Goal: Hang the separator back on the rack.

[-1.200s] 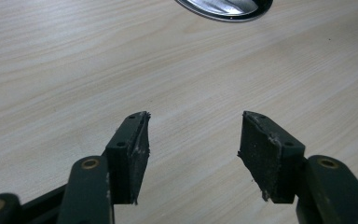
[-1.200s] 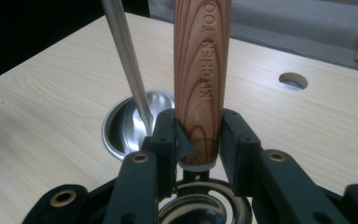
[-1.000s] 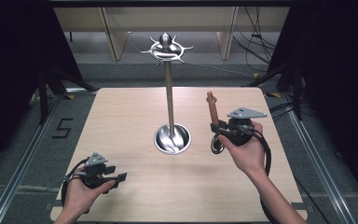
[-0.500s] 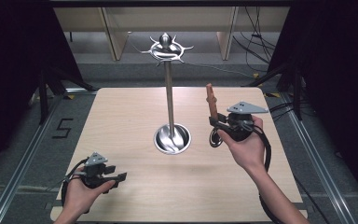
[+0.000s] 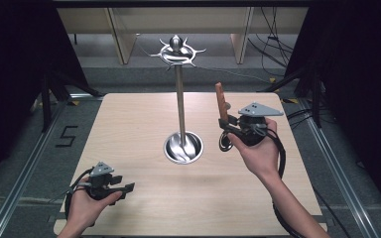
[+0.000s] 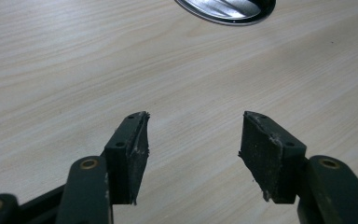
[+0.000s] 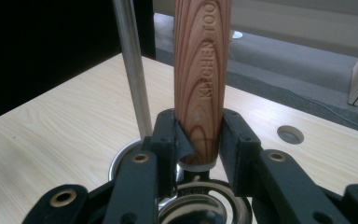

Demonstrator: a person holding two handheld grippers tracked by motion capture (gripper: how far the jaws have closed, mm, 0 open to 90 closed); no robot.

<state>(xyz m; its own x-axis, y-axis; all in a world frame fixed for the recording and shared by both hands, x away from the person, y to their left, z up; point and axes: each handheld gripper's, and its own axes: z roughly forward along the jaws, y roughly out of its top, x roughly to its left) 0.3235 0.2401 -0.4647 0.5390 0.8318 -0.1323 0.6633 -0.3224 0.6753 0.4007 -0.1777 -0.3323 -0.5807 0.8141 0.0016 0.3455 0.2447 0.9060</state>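
Note:
A kitchen tool with a wooden handle (image 5: 221,102) stands upright in my right gripper (image 5: 226,124), right of the stand. In the right gripper view the gripper (image 7: 199,140) is shut on the handle (image 7: 202,70), stamped "KITCHEN TOO…", just above its round metal head (image 7: 200,210). The metal utensil stand has a round base (image 5: 183,147), a thin pole (image 5: 180,99) and a ring of hooks on top (image 5: 177,51). The pole (image 7: 131,65) rises just left of the handle. My left gripper (image 5: 126,188) rests low at the table's front left, open with nothing between its jaws (image 6: 193,144).
The wooden table (image 5: 129,124) carries the stand at its middle. The stand's base (image 6: 226,5) lies well ahead of the left gripper. A small round hole (image 7: 290,134) is set in the tabletop beyond the right gripper. Dark curtains and metal floor rails flank the table.
My right gripper has lifted the wooden-handled tool a little higher and farther from the person. The left gripper has stayed where it was.

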